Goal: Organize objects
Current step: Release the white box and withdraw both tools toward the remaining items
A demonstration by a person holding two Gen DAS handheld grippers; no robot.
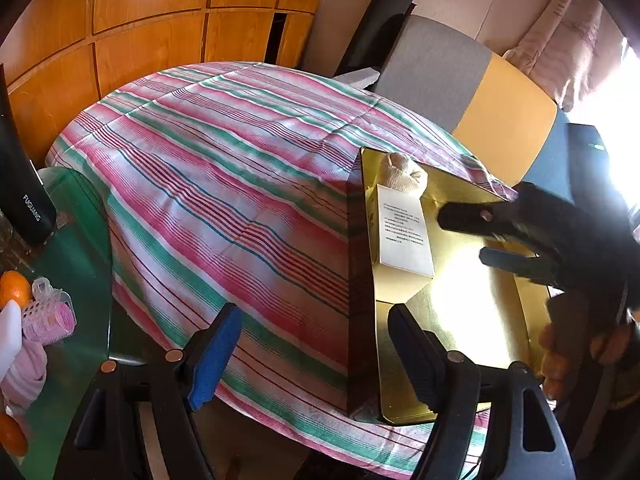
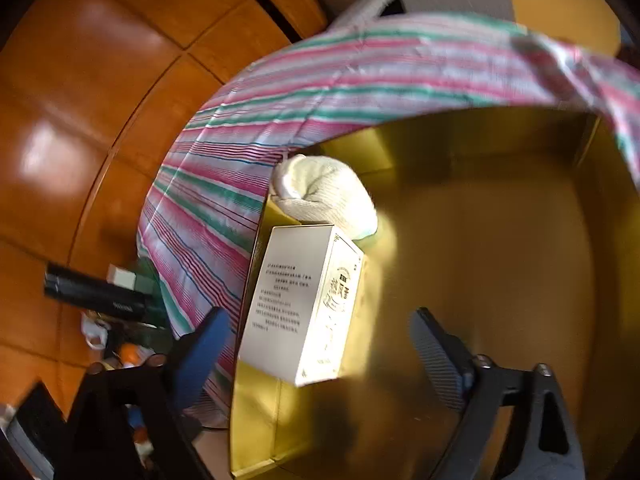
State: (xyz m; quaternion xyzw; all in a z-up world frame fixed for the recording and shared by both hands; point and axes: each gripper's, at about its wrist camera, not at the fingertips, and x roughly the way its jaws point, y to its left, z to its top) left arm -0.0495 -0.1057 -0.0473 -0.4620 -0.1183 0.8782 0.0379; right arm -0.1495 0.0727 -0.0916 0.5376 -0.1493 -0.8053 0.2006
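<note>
Left wrist view: the left tool (image 1: 316,344) hangs with its jaws spread wide and nothing between them, one blue foam pad over the striped cotton cloth (image 1: 224,184), the other over the glossy gold tray (image 1: 460,320). A flat white carton (image 1: 404,232) and a knitted cream bundle (image 1: 402,172) lie at the tray's far left side. The right tool (image 1: 480,236) hovers released above the tray.

Right wrist view: the right tool (image 2: 320,344) stands released, the rectangular carton (image 2: 300,304) lying loose between the spread jaws against the tray's (image 2: 500,240) left wall.
</note>
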